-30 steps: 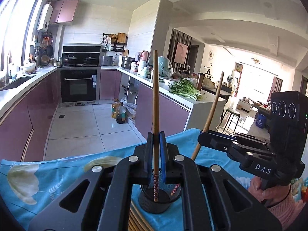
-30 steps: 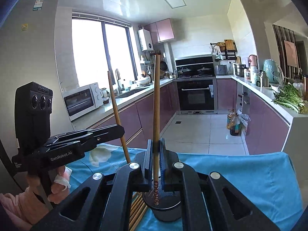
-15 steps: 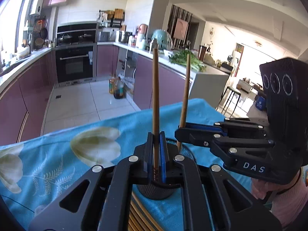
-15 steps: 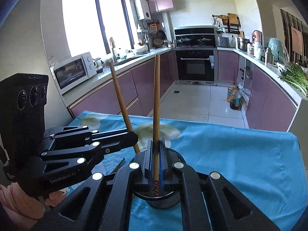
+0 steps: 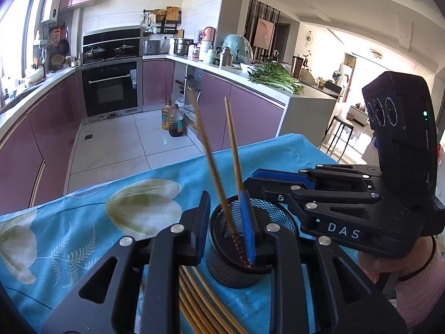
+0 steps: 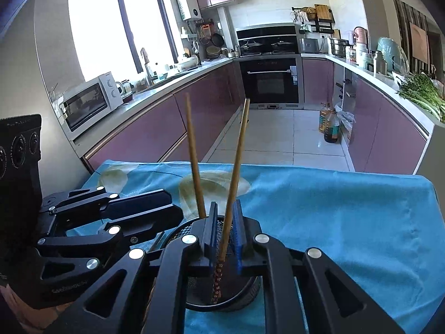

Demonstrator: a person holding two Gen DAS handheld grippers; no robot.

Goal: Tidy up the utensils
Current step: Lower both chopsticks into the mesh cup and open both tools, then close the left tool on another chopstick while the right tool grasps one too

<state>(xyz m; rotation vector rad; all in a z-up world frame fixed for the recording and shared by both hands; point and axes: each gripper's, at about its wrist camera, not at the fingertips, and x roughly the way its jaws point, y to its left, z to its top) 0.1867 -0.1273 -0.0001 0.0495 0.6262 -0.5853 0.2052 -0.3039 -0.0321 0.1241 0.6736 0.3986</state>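
Observation:
A black mesh cup (image 5: 230, 267) (image 6: 180, 231) stands on the blue cloth right under both grippers. My left gripper (image 5: 225, 194) (image 6: 172, 204) is over it and its jaws are opening. A wooden chopstick (image 5: 208, 161) (image 6: 194, 161) stands loose between them, leaning left, its patterned end down in the cup. My right gripper (image 6: 225, 203) (image 5: 251, 185) comes in from the right, its jaws also opening. A second chopstick (image 6: 236, 167) (image 5: 232, 139) leans in the gap clear of the pads, its lower end inside the cup.
Several loose chopsticks (image 5: 200, 306) lie on the cloth beside the cup, under the left gripper. The blue floral cloth (image 6: 333, 208) covers the table, whose far edge drops to the kitchen floor. A person's hand (image 5: 389, 264) holds the right gripper.
Both grippers have sunk toward the cup, and the chopsticks' ends went down into it. Both pairs of jaws, shut on the upright chopsticks before, have parted, and the sticks now lean.

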